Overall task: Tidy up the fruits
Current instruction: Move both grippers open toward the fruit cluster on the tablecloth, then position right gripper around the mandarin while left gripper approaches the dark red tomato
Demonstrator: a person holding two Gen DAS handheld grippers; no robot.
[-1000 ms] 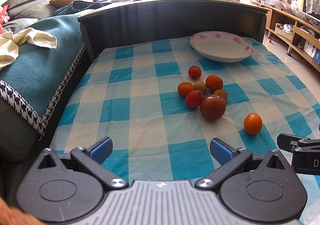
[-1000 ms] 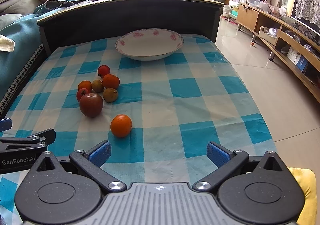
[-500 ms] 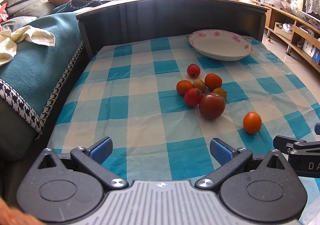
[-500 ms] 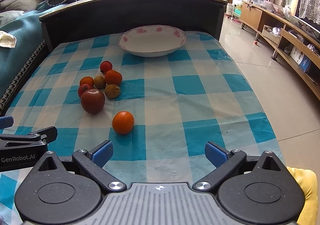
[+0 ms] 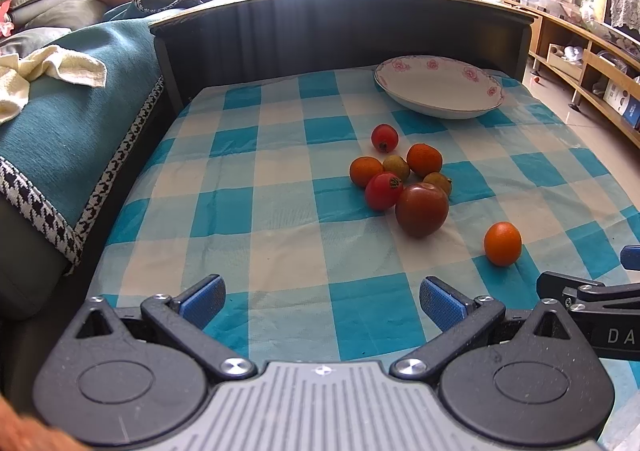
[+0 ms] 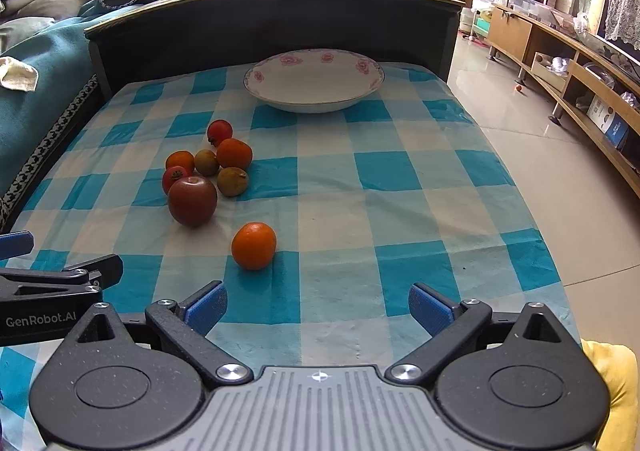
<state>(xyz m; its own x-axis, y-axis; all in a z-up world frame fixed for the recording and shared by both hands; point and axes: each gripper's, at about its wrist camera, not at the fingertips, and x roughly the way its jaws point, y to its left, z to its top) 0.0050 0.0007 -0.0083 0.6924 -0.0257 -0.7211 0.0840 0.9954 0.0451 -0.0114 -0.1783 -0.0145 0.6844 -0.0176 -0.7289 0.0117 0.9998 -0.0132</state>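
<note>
Right wrist view looks down a low table covered by a blue-and-white checked cloth [image 6: 392, 179], backed by a dark curved wooden panel [image 6: 280, 23]. To the left lies a teal blanket with a houndstooth edge [image 5: 76, 119], a cream towel [image 5: 48, 67] crumpled on top of it. A long wooden shelf unit [image 6: 568, 63] runs along the tiled floor at the right.

At the far end of the cloth sits a shallow white ceramic bowl with pink flowers round its rim [image 6: 314, 69], nothing in it. The right gripper [image 6: 318, 309] hangs over the near edge of the cloth, its blue-padded fingers spread wide with nothing between them. The left gripper [image 5: 322, 301] is beside it, likewise spread wide and holding nothing.

The fruits lie in a cluster left of the cloth's middle, well apart from the bowl. Nearest is a large dark red apple [image 6: 192, 201], touching a small red tomato-like fruit [image 6: 173, 177]. Behind them are two small oranges [image 6: 234, 153], two brownish-green fruits [image 6: 232, 181], and a small red fruit [image 6: 219, 131] farthest back. A lone round orange [image 6: 254, 245] rests apart from the cluster, just ahead of the right gripper's left finger.
</note>
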